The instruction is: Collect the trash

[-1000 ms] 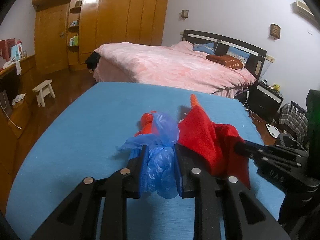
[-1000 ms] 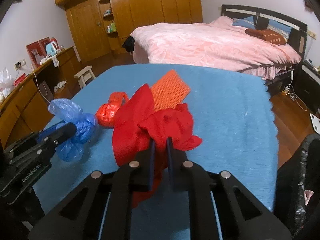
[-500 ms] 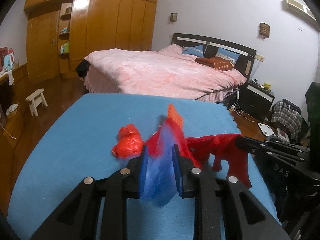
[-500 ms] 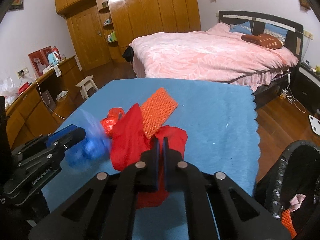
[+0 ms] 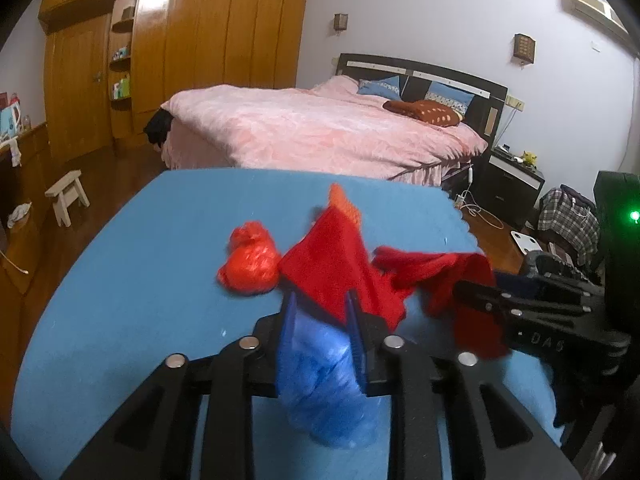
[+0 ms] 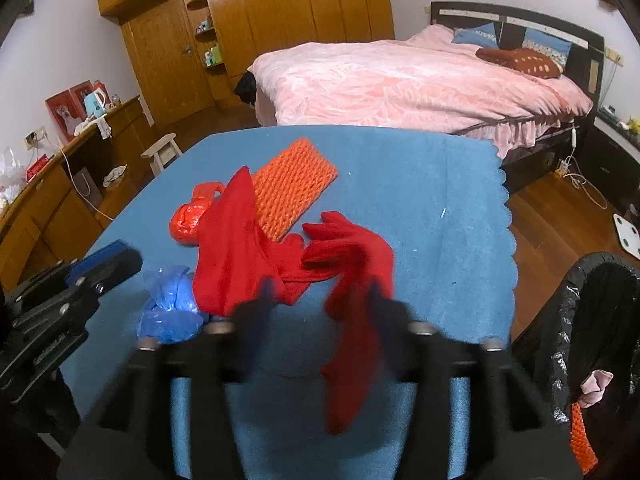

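In the left wrist view my left gripper (image 5: 320, 308) has the crumpled blue plastic bag (image 5: 324, 376) between its blue pads, low over the blue table (image 5: 132, 280). In the right wrist view my right gripper (image 6: 320, 296) is blurred and its jaws stand apart. The red cloth (image 6: 352, 264) hangs off its right finger (image 6: 380, 300) and trails down. A red plastic bag (image 5: 250, 260) and an orange foam net (image 6: 292, 184) lie on the table behind the cloth. The blue bag also shows in the right wrist view (image 6: 170, 312).
A black-lined trash bin (image 6: 592, 344) stands on the floor right of the table, with a pink item and an orange net inside. A pink bed (image 5: 320, 136), a wooden wardrobe (image 5: 180, 52) and a small stool (image 5: 66, 196) lie beyond.
My right gripper's jaws have come apart and the red cloth now dangles from one side. Both grippers have pulled back and lifted. The blue bag has slid lower between my left pads.
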{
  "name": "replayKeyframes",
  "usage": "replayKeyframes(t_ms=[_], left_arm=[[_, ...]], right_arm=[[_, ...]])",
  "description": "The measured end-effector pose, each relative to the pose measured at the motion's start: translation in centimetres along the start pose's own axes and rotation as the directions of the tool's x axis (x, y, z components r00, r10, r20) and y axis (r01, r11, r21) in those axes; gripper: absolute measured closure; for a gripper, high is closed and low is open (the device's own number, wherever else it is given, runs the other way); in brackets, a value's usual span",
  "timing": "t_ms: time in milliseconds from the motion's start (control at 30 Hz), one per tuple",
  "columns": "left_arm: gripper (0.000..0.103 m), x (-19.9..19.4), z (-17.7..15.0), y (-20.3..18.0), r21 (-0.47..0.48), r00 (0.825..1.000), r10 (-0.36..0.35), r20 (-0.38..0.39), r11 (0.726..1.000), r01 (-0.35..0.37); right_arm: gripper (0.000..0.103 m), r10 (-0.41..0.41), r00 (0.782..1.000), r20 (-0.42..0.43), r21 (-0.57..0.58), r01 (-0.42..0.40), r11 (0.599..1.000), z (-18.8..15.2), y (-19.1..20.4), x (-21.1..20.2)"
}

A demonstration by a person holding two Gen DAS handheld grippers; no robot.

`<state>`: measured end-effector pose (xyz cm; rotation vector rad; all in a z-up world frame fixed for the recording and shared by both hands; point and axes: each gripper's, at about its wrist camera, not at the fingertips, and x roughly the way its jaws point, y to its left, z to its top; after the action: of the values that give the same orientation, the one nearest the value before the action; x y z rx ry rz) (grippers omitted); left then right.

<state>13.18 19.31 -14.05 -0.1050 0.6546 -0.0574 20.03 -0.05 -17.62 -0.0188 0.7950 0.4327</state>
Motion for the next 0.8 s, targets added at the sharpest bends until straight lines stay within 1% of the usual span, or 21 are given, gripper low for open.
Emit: replayKeyframes(t_ms=[67, 200, 233, 267, 400, 500, 600, 633, 667, 700, 733, 767, 800], left_arm=[[0.057, -0.2, -0.6, 0.4, -0.001, 1.0, 0.016, -0.008, 1.0, -0.016], [0.053, 0.5, -1.6, 1.1, -0.019, 0.999, 0.018, -0.04, 1.0, -0.019], [0.048, 0.8, -1.7, 1.2, -0.022, 0.999, 0.017, -0.048, 1.0, -0.018], [0.045, 1.1, -1.8, 1.1, -0.023, 0.998, 0.016, -0.054, 1.0, -0.017], [0.042, 2.7, -2.2, 0.7, -0.007, 0.995, 0.037, -0.093, 0.999, -0.038], [0.037, 3.8, -2.4, 0.7, -0.012, 0.991, 0.048, -0.127, 0.999, -0.05], [0.037, 4.7, -2.3, 0.8, -0.024, 0.988, 0.037, -0.148, 0.999, -0.041], [0.039, 4.8, -2.4, 0.7, -0.025, 0.988, 0.029, -0.154, 0.999, -0.033], [0.046, 5.1, -2.4, 0.7, -0.026, 0.986, 0.013, -0.164, 1.0, -0.017], [0.05, 5.1, -2.5, 0.7, -0.026, 0.986, -0.003, -0.166, 1.0, -0.001], [0.058, 5.1, -2.5, 0.6, -0.026, 0.986, -0.024, -0.167, 0.999, 0.02], [0.064, 5.1, -2.5, 0.5, -0.02, 0.985, -0.035, -0.167, 0.999, 0.032], [0.065, 5.1, -2.5, 0.5, -0.015, 0.985, -0.038, -0.166, 0.999, 0.036]], right_arm=[[0.039, -0.015, 1.0, -0.001, -0.004, 0.015, 1.0, -0.2, 0.1, 0.3], [0.032, -0.062, 0.998, -0.014, 0.006, 0.062, 0.998, -0.6, -0.4, 1.1], [0.03, -0.069, 0.997, -0.017, 0.013, 0.07, 0.997, -0.7, -0.6, 1.1], [0.027, -0.081, 0.997, -0.016, 0.02, 0.081, 0.997, -0.8, -0.9, 1.2], [0.023, -0.115, 0.993, -0.012, 0.026, 0.115, 0.993, -0.8, -1.9, 1.4], [0.02, -0.123, 0.992, -0.012, 0.041, 0.123, 0.992, -0.5, -2.5, 1.9], [0.02, -0.138, 0.99, -0.018, 0.031, 0.139, 0.99, -0.1, -2.9, 3.0], [0.02, -0.142, 0.99, -0.022, 0.03, 0.143, 0.989, 0.0, -3.0, 3.3], [0.02, -0.146, 0.989, -0.027, 0.031, 0.147, 0.989, 0.1, -3.1, 3.6], [0.02, -0.149, 0.988, -0.034, 0.032, 0.151, 0.988, 0.2, -3.2, 4.0], [0.02, -0.151, 0.988, -0.038, 0.034, 0.152, 0.988, 0.3, -3.4, 4.3], [0.02, -0.155, 0.987, -0.048, 0.031, 0.156, 0.987, 0.4, -3.5, 4.7], [0.021, -0.153, 0.987, -0.058, 0.029, 0.155, 0.988, 0.4, -3.6, 5.0]])
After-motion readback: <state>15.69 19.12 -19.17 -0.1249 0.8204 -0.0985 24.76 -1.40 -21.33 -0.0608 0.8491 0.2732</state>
